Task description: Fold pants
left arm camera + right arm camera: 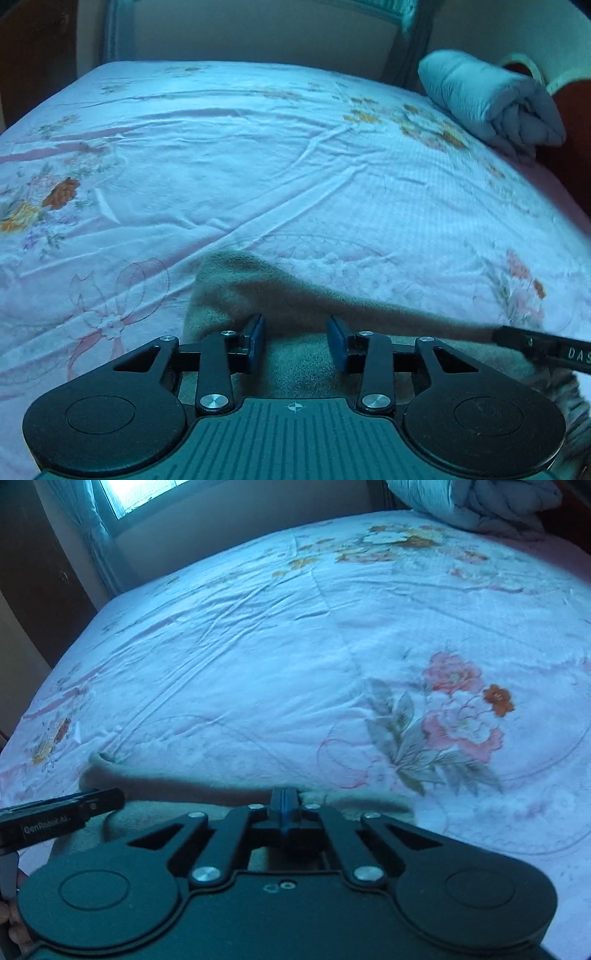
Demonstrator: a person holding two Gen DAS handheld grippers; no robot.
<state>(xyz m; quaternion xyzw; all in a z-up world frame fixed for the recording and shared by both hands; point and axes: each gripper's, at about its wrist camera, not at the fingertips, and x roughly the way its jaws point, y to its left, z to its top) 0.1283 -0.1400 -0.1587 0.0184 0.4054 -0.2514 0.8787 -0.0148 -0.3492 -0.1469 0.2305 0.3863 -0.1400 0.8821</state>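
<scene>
Beige-grey pants (258, 288) lie on the near part of a floral bedsheet (258, 166). My left gripper (295, 341) is open just above the pants, its blue pads (256, 338) apart with cloth showing between them. In the right wrist view the pants (166, 786) stretch across the near edge. My right gripper (284, 805) is shut, its pads pressed together at the pants' far edge, pinching the cloth there. The right gripper's finger shows in the left wrist view (543, 349); the left gripper's finger shows in the right wrist view (62, 814).
A rolled grey-blue blanket (491, 103) lies at the far right corner of the bed and also shows in the right wrist view (480, 502). A window with curtains (122, 502) is behind the bed. A dark wooden door (40, 572) stands at left.
</scene>
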